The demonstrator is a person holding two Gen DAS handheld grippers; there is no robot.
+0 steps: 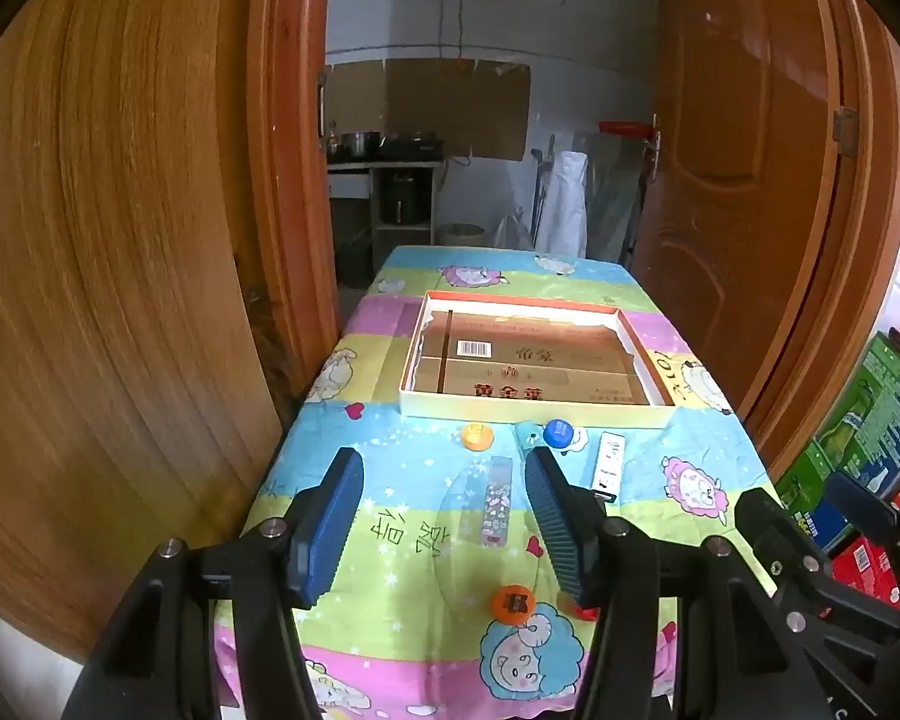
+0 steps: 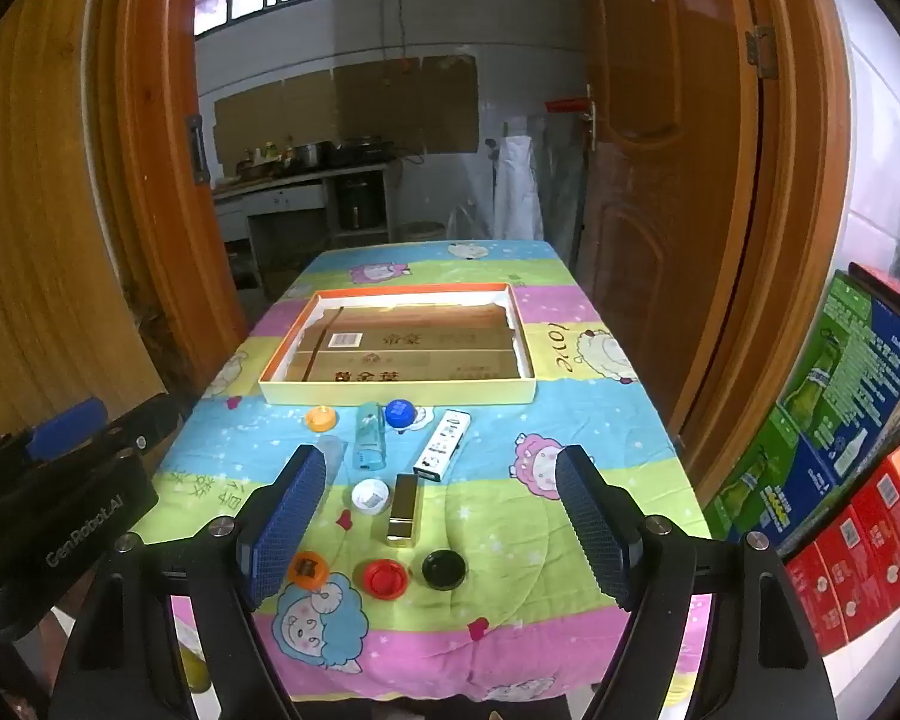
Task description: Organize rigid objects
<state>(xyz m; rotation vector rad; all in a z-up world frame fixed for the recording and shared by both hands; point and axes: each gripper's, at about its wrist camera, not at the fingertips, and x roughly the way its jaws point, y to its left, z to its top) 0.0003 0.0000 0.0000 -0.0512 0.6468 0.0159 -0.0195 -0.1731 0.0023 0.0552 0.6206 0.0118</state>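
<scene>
Scattered on the cartoon-sheep tablecloth, in front of a shallow cardboard-lined box tray: yellow-orange bottle cap, teal lighter, blue bottle cap and white printed lighter in a row just beside the tray's near wall. Nearer the cameras: white cap just beside a gold rectangular lighter, then orange cap, red cap and black cap in a line. Clear sticker-patterned lighter between the left gripper's pads.

Left gripper spread wide, holding nothing. Right gripper likewise wide apart, empty, above the near caps.

Behind: wooden doors, kitchen counter; stacked cartons at right.
</scene>
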